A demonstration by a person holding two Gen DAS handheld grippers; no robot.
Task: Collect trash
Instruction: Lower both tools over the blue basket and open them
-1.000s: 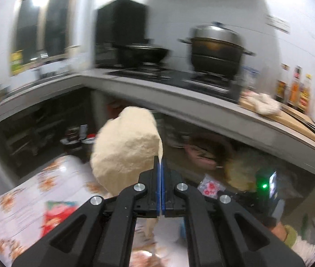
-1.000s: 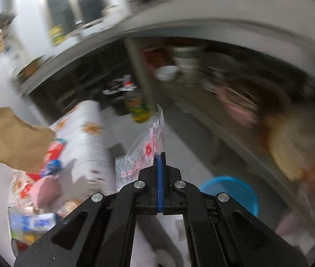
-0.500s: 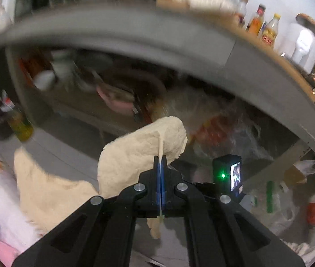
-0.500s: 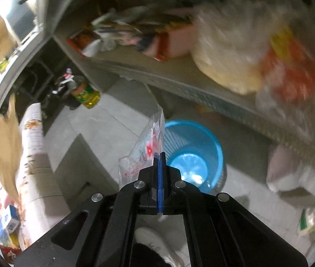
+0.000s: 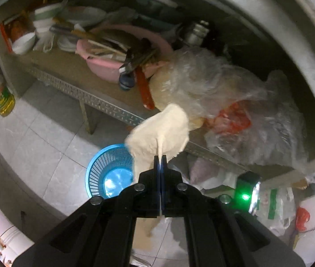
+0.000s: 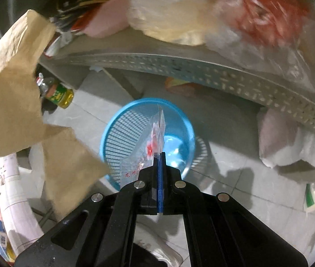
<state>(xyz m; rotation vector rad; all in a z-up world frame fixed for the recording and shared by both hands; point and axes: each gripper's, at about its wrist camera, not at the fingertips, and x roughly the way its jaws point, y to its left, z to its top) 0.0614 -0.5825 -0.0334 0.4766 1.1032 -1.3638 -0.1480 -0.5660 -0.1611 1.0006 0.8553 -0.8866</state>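
Brown paper (image 5: 161,131) pinched in left tongs (image 5: 160,162) hides the basket (image 5: 104,169) rim; right tongs (image 6: 160,158) clamp a wrapper (image 6: 150,146).

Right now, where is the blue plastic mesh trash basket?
The blue plastic mesh trash basket stands on the tiled floor, centre of the right wrist view, in front of the perforated metal shelf.

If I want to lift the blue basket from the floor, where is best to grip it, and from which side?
Probably the top rim of the blue basket, from above: it stands upright and open-mouthed, so one finger can go inside and one outside the thin wall.
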